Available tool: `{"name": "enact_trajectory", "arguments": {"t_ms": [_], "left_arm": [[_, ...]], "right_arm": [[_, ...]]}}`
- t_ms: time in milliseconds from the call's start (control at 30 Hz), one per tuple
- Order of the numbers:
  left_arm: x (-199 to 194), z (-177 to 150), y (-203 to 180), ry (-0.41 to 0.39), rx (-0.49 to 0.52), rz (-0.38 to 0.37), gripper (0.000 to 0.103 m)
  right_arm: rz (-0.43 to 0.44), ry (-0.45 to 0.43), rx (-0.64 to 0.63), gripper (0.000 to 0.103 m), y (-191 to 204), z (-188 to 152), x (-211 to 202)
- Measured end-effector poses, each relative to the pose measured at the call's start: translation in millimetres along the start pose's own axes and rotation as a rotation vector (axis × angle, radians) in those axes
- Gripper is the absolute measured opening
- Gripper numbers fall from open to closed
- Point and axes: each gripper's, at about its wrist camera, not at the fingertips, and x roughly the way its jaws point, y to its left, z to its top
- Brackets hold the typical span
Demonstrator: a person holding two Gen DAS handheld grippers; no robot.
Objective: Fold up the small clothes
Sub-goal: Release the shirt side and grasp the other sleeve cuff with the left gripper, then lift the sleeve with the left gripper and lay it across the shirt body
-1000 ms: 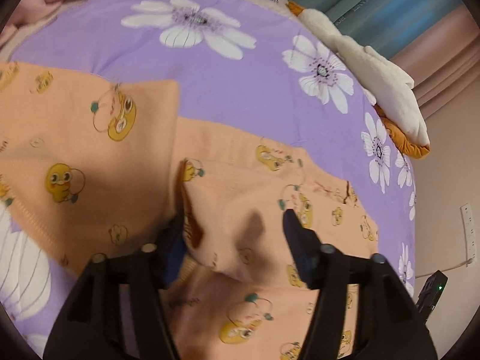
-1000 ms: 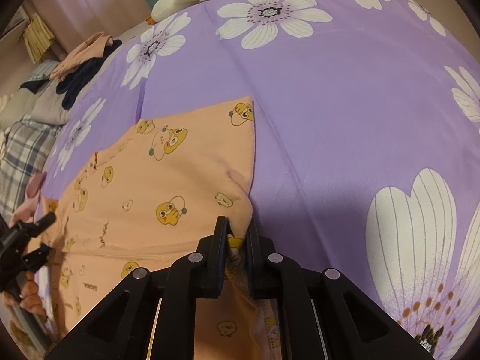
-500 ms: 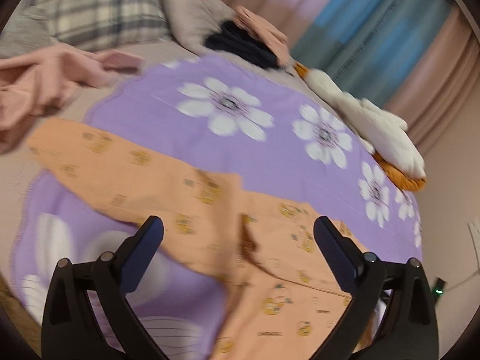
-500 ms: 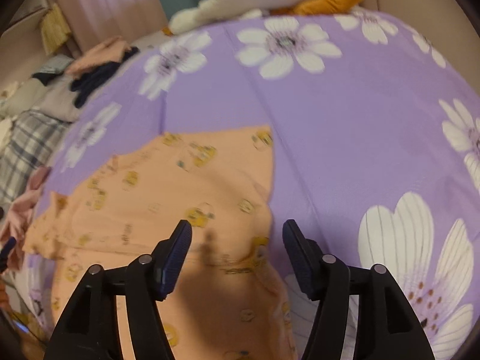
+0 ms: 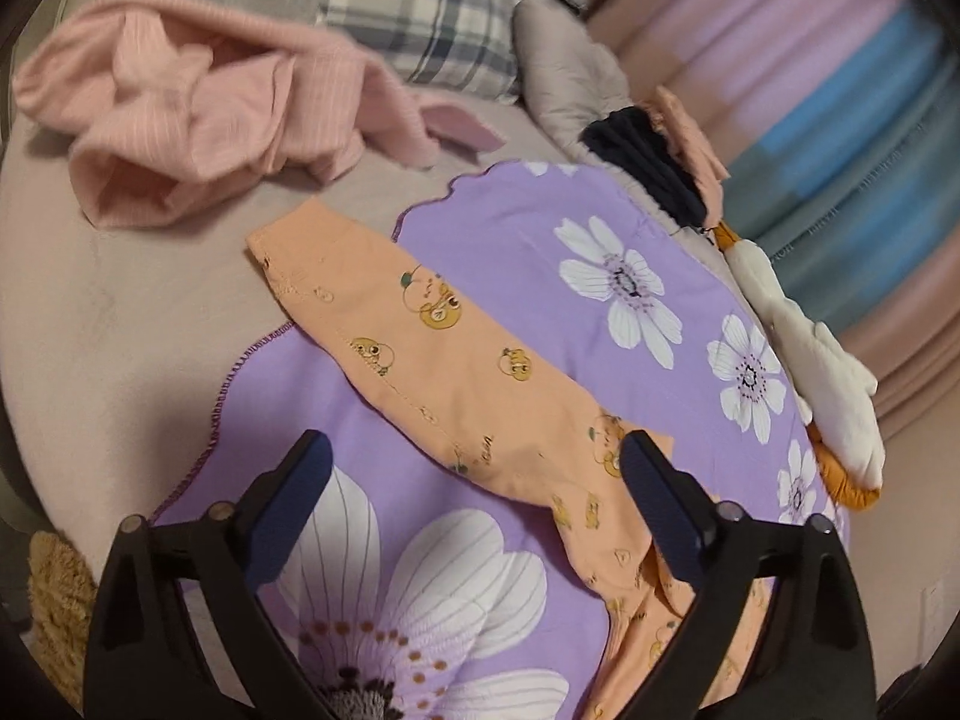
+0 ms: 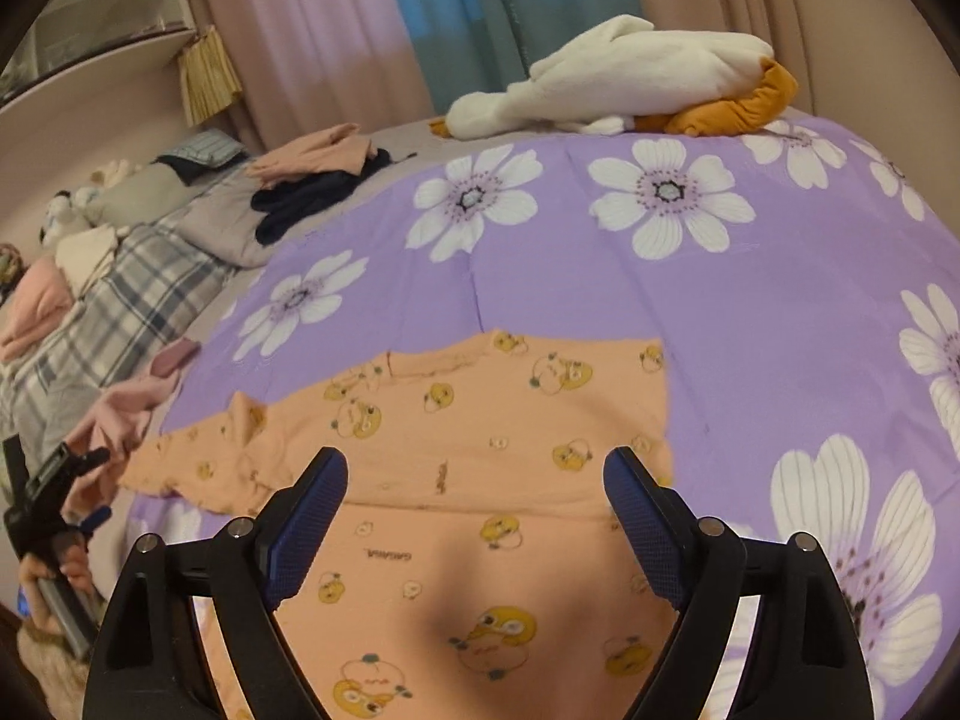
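Note:
An orange small top with a yellow cartoon print lies flat on the purple flowered blanket [image 5: 540, 252]. In the left wrist view its sleeve [image 5: 420, 336] runs up and left, with the cuff on the beige sheet. My left gripper [image 5: 474, 468] hovers over the sleeve's near end, its jaws wide and closing, and no cloth is pinched. In the right wrist view the top's body [image 6: 480, 420] is folded over itself. My right gripper [image 6: 474, 474] hangs above it with its jaws opening and nothing between them.
A crumpled pink garment [image 5: 198, 114] lies on the beige sheet beyond the cuff. A plaid cover [image 5: 420, 6] and dark navy clothes [image 6: 312, 198] are further back. A white plush goose [image 6: 630, 78] rests at the blanket's far edge. A hand [image 6: 60, 564] is at the left edge.
The right gripper let go of the top's folded edge, opened and rose. The left gripper released the cloth, opened wide and swung left towards the sleeve.

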Motion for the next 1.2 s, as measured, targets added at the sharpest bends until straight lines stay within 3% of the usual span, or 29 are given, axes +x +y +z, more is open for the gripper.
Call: {"name": "enact_trajectory", "arguments": {"t_ms": [100, 200, 267, 400, 533, 667, 733, 767, 933, 1200], "left_arm": [[18, 20, 6, 0.033, -0.042, -0.009, 0.086], [32, 45, 19, 0.038, -0.093, 0.097, 0.077], [36, 54, 30, 0.022, -0.114, 0.120, 0.077], [47, 57, 55, 0.038, -0.156, 0.125, 0.076], [62, 62, 71, 0.048, -0.201, 0.113, 0.065], [72, 68, 72, 0.040, -0.197, 0.095, 0.043], [76, 70, 74, 0.016, -0.189, 0.107, 0.023], [78, 71, 77, 0.015, -0.195, 0.121, 0.006], [72, 72, 76, 0.011, -0.208, 0.098, 0.004], [32, 74, 31, -0.072, -0.098, 0.054, 0.003]], "right_arm": [[-0.003, 0.013, 0.015, 0.087, 6, 0, 2], [0.019, 0.009, 0.050, 0.087, 10, 3, 2], [0.031, -0.001, 0.069, 0.087, 13, 2, -1], [0.022, 0.009, 0.089, 0.087, 17, -5, 3], [-0.013, 0.045, 0.061, 0.087, 24, -9, 15], [-0.014, 0.066, 0.040, 0.087, 30, -12, 22], [-0.013, 0.072, 0.029, 0.087, 32, -12, 26], [-0.019, 0.077, 0.025, 0.087, 33, -13, 28], [-0.026, 0.086, 0.016, 0.087, 33, -15, 30], [-0.033, 0.054, 0.017, 0.087, 29, -10, 19]]}}
